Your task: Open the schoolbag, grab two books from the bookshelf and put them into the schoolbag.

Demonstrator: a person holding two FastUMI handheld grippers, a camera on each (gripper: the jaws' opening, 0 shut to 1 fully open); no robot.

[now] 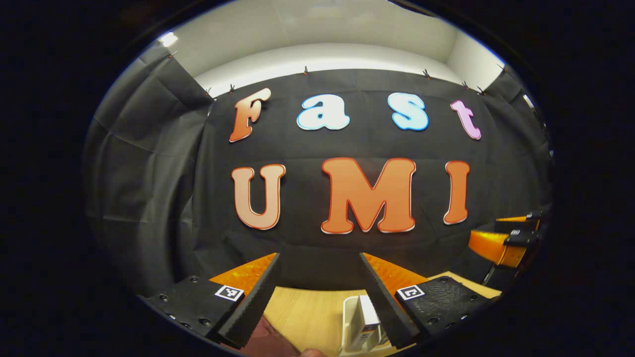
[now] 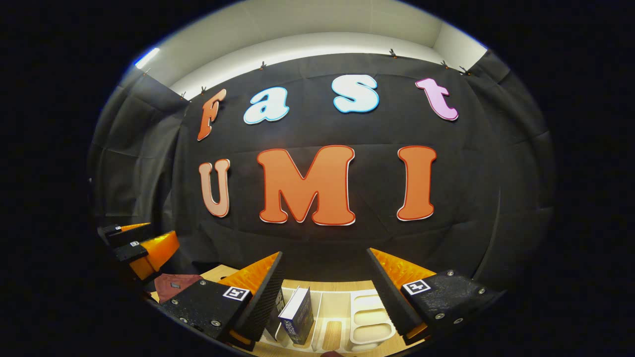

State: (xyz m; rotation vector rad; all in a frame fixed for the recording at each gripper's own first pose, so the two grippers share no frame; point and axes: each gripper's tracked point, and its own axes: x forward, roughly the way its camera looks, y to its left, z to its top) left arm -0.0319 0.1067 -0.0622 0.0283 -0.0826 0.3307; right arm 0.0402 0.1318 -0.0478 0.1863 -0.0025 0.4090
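Books (image 2: 296, 315) stand in the white bookshelf (image 2: 367, 320), schoolbag (image 2: 173, 283) beside.

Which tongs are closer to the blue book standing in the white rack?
Probably the right tongs. The blue book stands just below and ahead of them, between their open fingers. The left tongs hang off to its left, above the wooden table.

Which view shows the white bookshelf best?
The right gripper view: the white bookshelf shows several slots there, with a book leaning inside. The left gripper view catches one end of it, partly behind a finger.
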